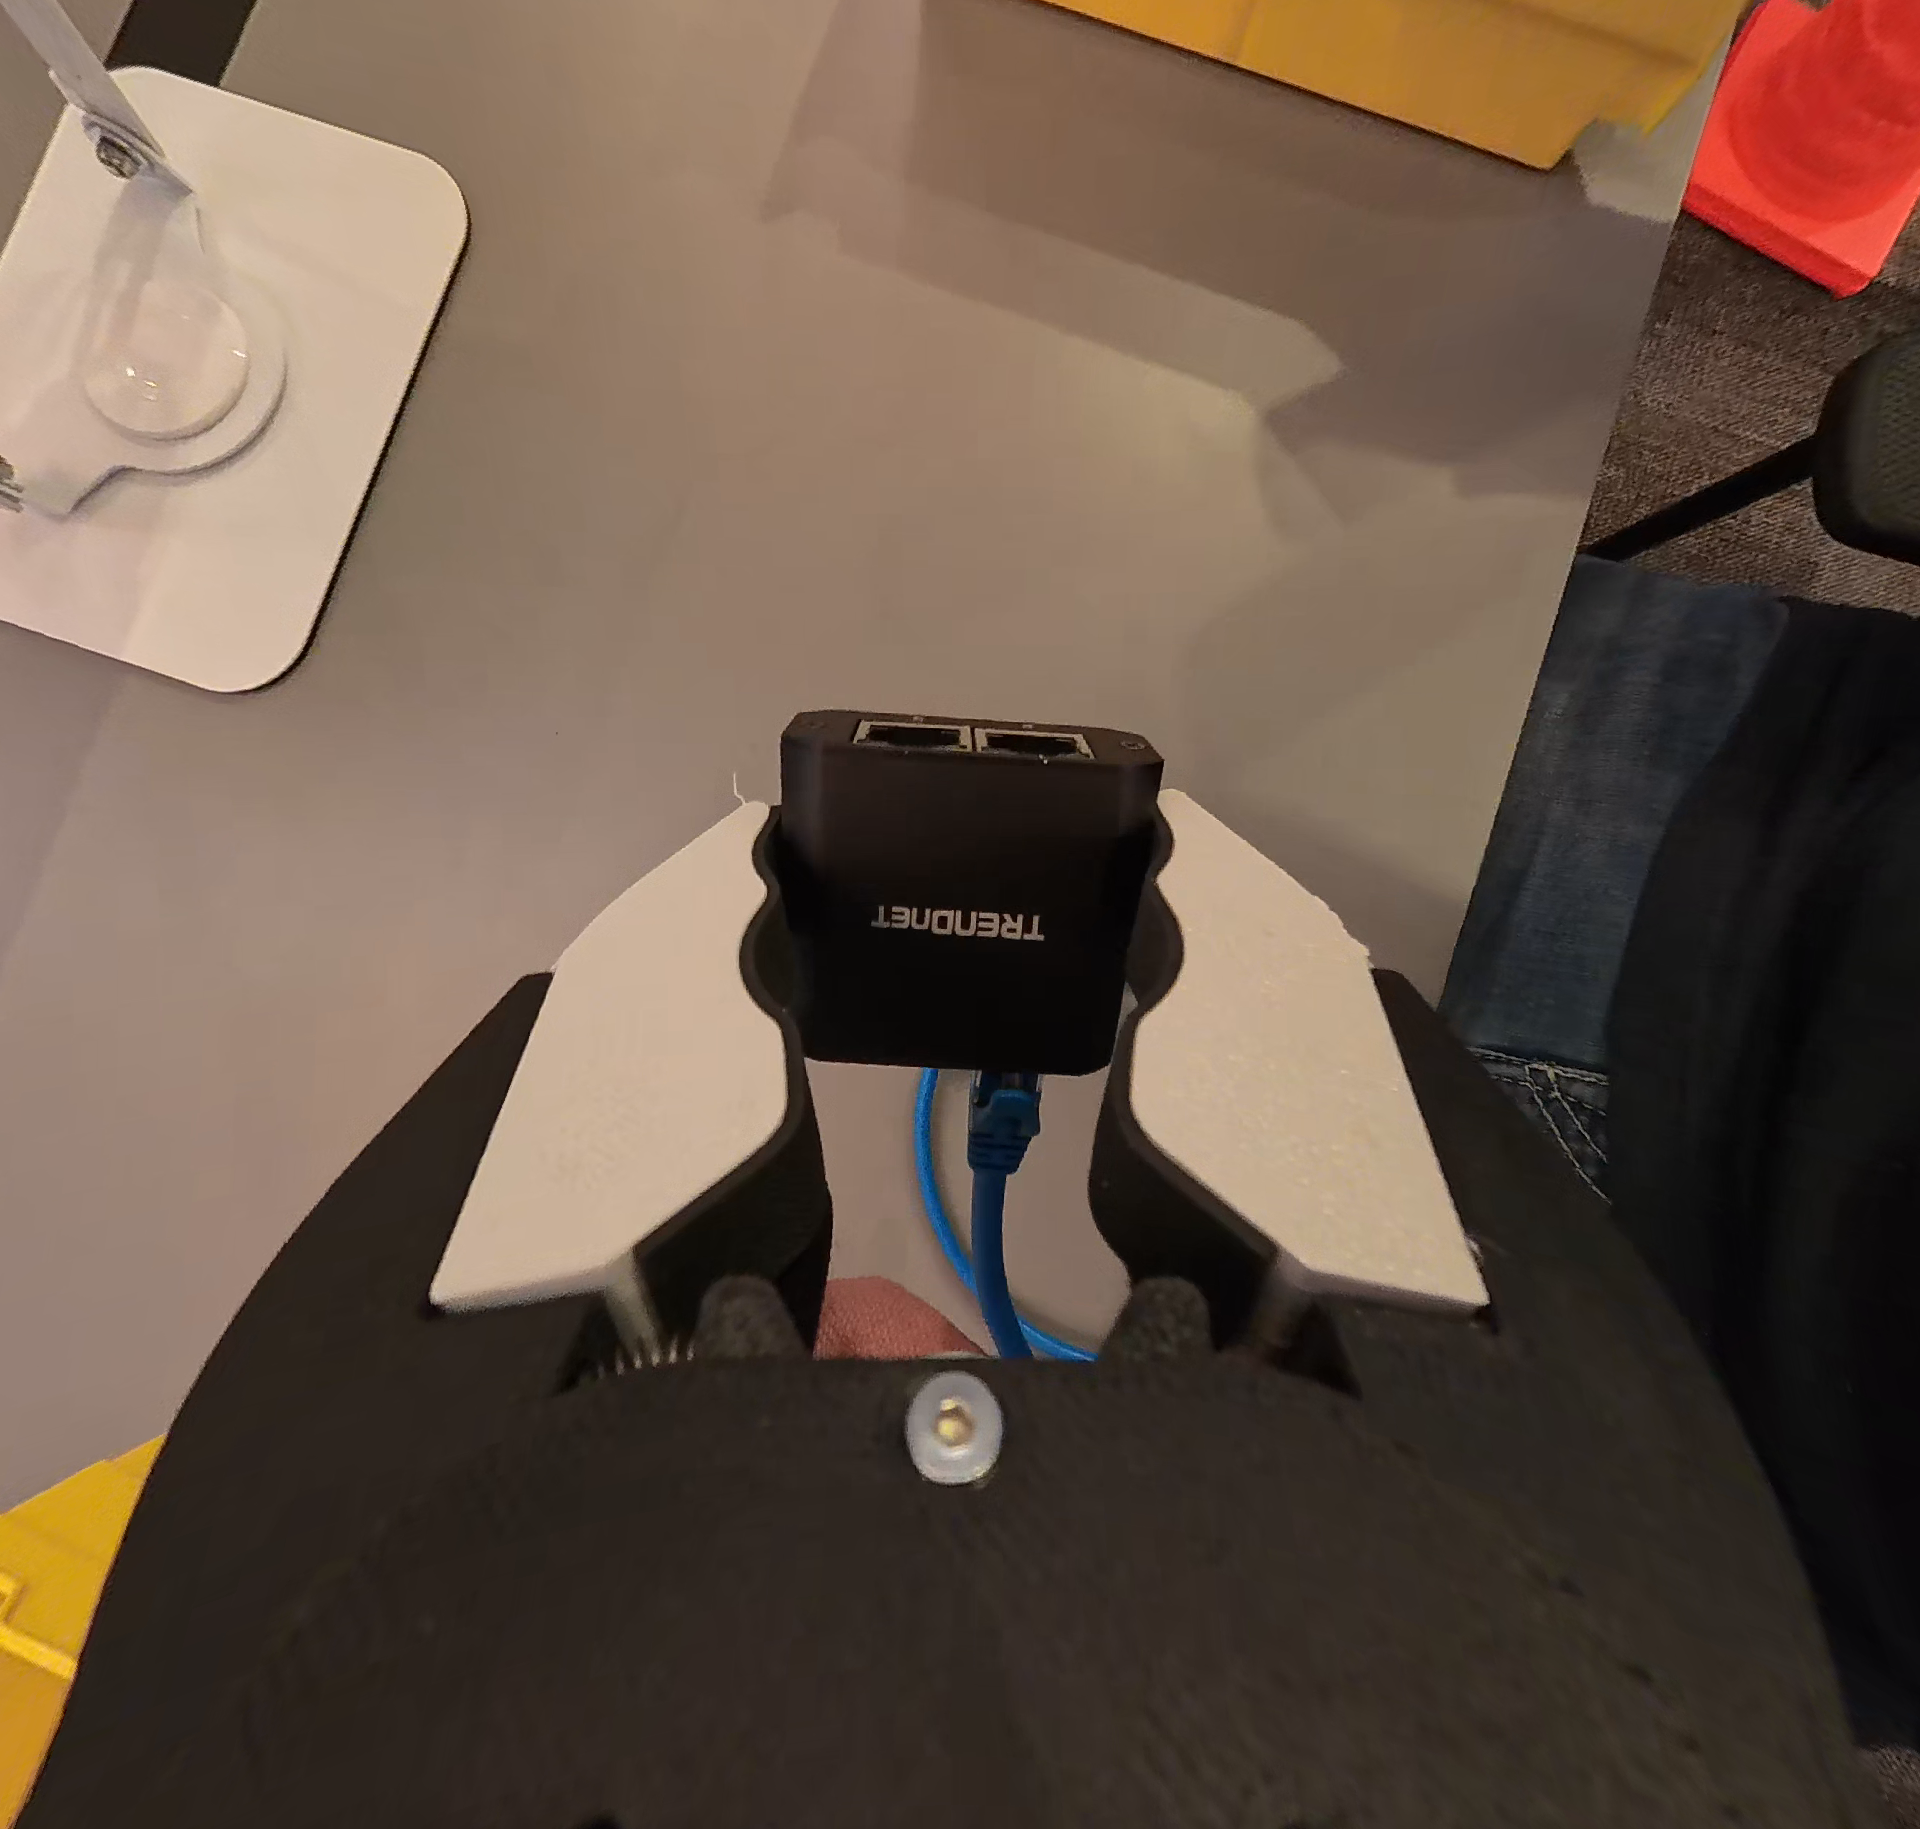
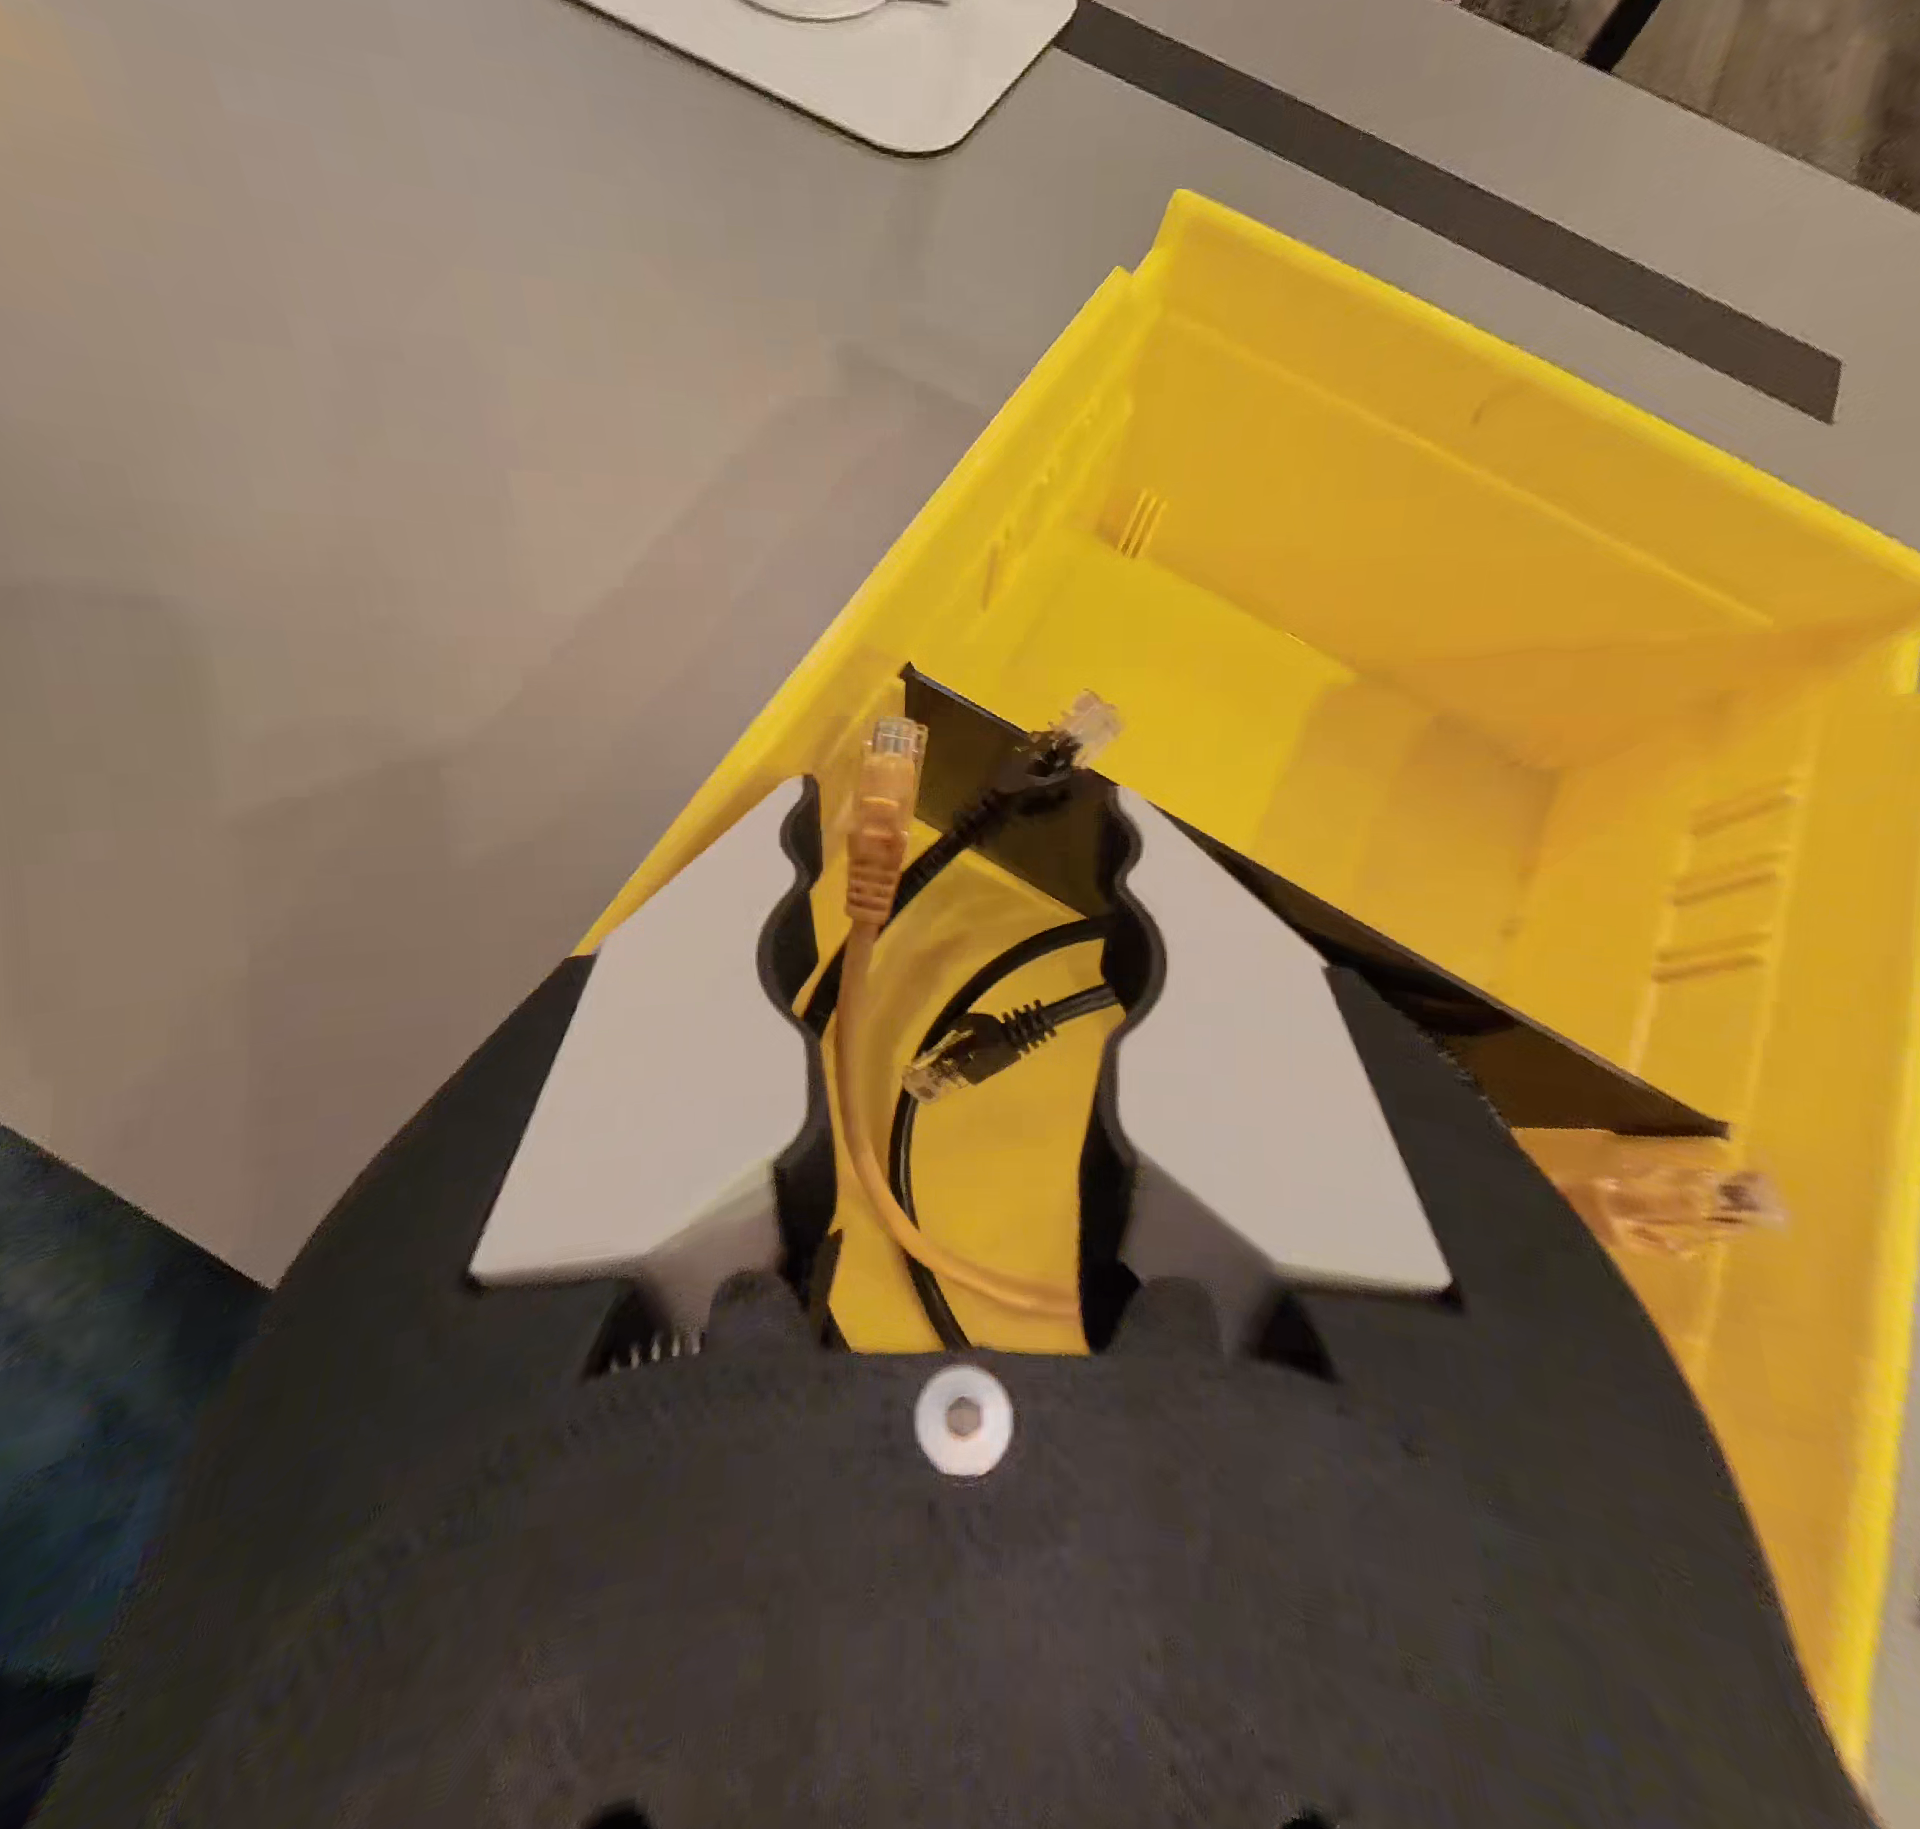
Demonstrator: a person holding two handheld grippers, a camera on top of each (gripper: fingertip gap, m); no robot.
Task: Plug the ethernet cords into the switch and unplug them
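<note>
My left gripper is shut on a small black switch, held above the grey table. Two empty ports face away from me on its far end. A blue ethernet cord is plugged into its near end and loops back under the gripper. My right gripper is open over the corner of a yellow bin. A yellow cord and a black cord lie between its fingers in the bin, not gripped. A second black plug rests on a black divider.
A white lamp base stands at the far left of the table; it also shows in the right wrist view. A yellow bin sits far ahead. A red cone is on the floor. A person's legs are at the right. The grippers' ends are close to 35 centimetres from one another.
</note>
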